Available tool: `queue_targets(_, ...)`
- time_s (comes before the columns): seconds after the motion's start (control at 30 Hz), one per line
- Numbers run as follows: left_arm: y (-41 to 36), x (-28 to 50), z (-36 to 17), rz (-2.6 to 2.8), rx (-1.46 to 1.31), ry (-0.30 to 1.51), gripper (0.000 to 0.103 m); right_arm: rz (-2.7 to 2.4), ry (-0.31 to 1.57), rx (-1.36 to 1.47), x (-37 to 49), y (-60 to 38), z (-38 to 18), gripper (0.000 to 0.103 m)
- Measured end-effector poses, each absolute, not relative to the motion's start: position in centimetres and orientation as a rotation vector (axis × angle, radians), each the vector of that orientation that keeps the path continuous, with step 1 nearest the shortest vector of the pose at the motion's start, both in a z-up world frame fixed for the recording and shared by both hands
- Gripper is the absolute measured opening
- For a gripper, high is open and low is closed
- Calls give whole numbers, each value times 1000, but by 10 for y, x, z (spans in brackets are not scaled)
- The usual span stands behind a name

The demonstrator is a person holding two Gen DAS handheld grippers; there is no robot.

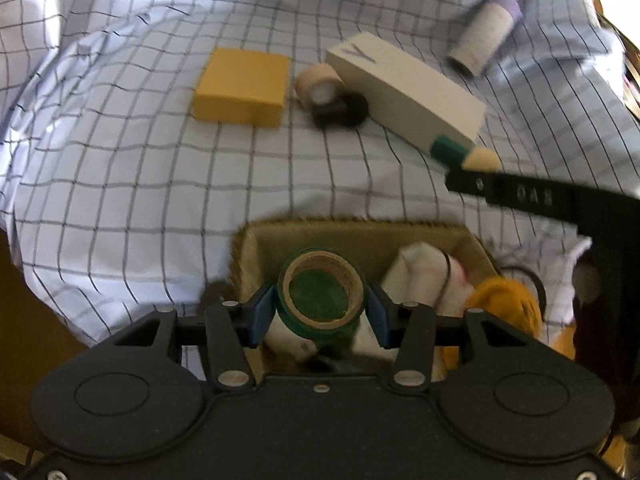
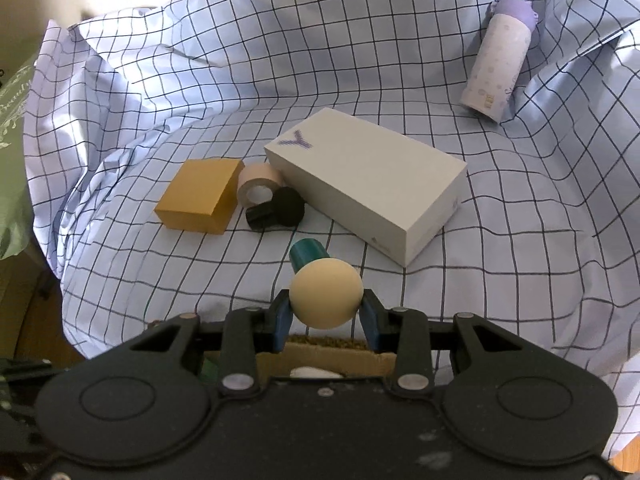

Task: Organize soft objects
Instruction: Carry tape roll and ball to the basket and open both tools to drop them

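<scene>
My left gripper (image 1: 321,316) is shut on a green tape roll (image 1: 324,280), its blue pads pressing on both sides. It hangs just above a brown box (image 1: 352,227) that holds a white cloth bundle (image 1: 420,272) and an orange fluffy item (image 1: 504,304). My right gripper (image 2: 326,314) is shut on a cream ball (image 2: 326,294) with a teal stem (image 2: 307,254). It sits over the brown box's rim (image 2: 328,354). In the left wrist view the ball (image 1: 482,158) shows past one black finger (image 1: 520,196) of the right gripper.
On the checked cloth (image 2: 520,240) lie a yellow block (image 2: 198,200), a beige tape roll (image 2: 256,188), a black knob-like part (image 2: 280,210), a white box marked Y (image 2: 368,188) and a purple-capped bottle (image 2: 496,64). The cloth bunches up at the back and sides.
</scene>
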State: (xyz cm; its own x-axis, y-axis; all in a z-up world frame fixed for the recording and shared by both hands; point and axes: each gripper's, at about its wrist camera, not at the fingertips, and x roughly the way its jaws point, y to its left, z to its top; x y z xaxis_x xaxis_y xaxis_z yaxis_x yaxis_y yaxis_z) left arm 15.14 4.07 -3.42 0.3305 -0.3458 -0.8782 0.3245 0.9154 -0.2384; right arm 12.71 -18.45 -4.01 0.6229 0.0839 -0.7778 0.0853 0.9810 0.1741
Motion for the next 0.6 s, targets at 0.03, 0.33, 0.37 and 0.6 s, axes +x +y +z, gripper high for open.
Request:
queue_targets(0.03, 39, 148, -35, -450, -13, 1162, 49, 3, 900, 201, 124, -184, -39, 36)
queue_targets(0.33, 38, 133, -42, -440, 35, 1177, 56, 41, 911, 182, 108, -182, -35, 36)
queue_targets(0.37, 40, 133, -41, -435, 21, 1175, 56, 45, 913, 179, 107, -181, -35, 36)
queue_targets(0.6, 48, 139, -32, -406, -53, 1135, 57, 101, 932, 120, 94, -173, -34, 36)
